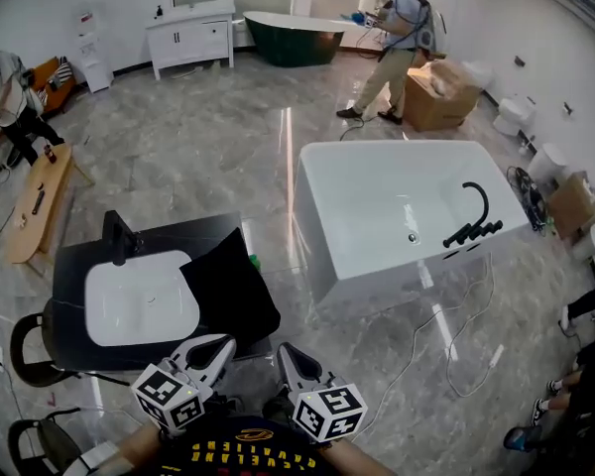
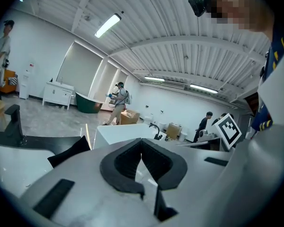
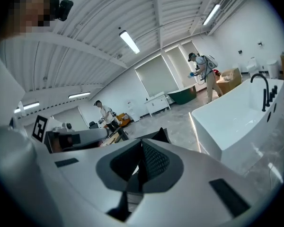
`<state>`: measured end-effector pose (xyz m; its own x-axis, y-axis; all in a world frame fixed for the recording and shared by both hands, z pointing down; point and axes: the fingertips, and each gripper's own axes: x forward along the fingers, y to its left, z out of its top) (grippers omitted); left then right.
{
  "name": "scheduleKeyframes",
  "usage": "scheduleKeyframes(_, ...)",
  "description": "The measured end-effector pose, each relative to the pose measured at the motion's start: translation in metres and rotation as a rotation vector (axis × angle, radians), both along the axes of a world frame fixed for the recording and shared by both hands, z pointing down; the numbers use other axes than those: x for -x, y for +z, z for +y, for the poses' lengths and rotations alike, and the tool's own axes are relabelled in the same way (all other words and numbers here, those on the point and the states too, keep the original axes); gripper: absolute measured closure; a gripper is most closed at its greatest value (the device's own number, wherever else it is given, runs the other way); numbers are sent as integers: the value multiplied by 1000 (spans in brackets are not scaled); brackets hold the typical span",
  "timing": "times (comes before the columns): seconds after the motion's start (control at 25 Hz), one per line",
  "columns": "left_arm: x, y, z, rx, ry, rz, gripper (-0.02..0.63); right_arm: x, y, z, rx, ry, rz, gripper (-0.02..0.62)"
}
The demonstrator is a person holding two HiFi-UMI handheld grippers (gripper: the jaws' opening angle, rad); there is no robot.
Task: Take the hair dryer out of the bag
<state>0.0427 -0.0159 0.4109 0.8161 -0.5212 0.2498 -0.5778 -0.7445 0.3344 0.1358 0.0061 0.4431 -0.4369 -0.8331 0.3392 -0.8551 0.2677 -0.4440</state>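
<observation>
A black bag lies on the right end of a black vanity counter with a white basin. No hair dryer shows in any view. My left gripper hovers at the counter's near edge, just short of the bag, jaws shut with nothing between them. My right gripper is beside it to the right, over the floor, also shut and empty. In the left gripper view the closed left gripper points past the bag. Over the closed right gripper a corner of the bag pokes up.
A white bathtub with a black faucet stands right of the counter, a white cable trailing on the floor beside it. A black tap rises behind the basin. A chair sits at the left. People stand far off.
</observation>
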Motion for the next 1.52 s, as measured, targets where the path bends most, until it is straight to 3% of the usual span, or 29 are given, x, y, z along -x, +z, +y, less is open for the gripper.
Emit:
scheduleKeyframes(0.24, -6, 25, -37, -13, -126, -96, 603, -29, 28, -32, 29, -40, -24, 586)
scheduleKeyframes(0.6, -7, 93, -60, 112, -195, -183, 603, -28, 74, -64, 90, -142, 40, 586)
scheduleKeyframes(0.76, -10, 124, -68, 158, -171, -221, 603, -26, 94, -73, 143, -144, 53, 586)
scheduleKeyframes(1.04, 3, 177, -62, 255, -70, -352, 596, -8, 118, -76, 223, -157, 39, 586)
scheduleKeyframes(1.28, 7, 217, -52, 280, 28, -471, 448, 10, 136, -70, 284, -155, 27, 586)
scheduleKeyframes(1.52, 2, 249, -56, 298, 98, -589, 433, 14, 141, -68, 306, -111, 28, 586)
